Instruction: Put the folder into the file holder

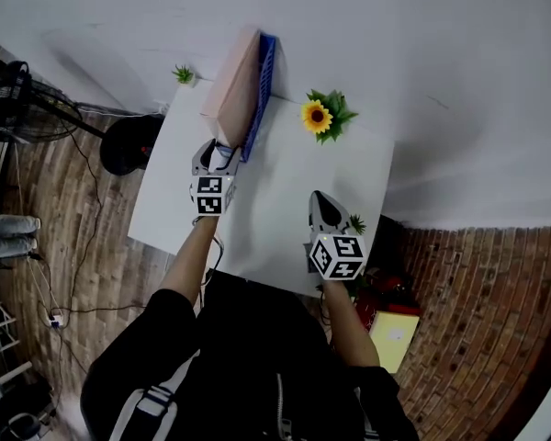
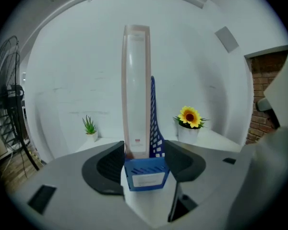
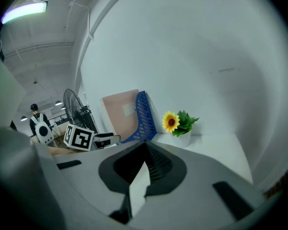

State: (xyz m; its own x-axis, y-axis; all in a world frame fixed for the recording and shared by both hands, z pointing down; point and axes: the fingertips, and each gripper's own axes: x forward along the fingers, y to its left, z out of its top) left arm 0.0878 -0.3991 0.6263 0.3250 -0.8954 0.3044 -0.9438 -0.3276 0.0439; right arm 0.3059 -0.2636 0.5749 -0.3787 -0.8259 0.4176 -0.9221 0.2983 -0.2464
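On the white desk [image 1: 285, 191], the left tool [image 1: 219, 157], jaws apart, straddles the near end of the pink folder [image 2: 137, 90] standing upright in the blue file holder [image 2: 146, 175]; the right tool [image 1: 320, 198], closed and empty, is well apart.

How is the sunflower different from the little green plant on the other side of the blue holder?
The sunflower has a yellow bloom with a dark middle; the little green plant has only spiky leaves, no flower. The sunflower looks bigger and bushier than the green plant. The sunflower stands right of the file holder, the green plant left of it. Both are potted and sit on the white table.
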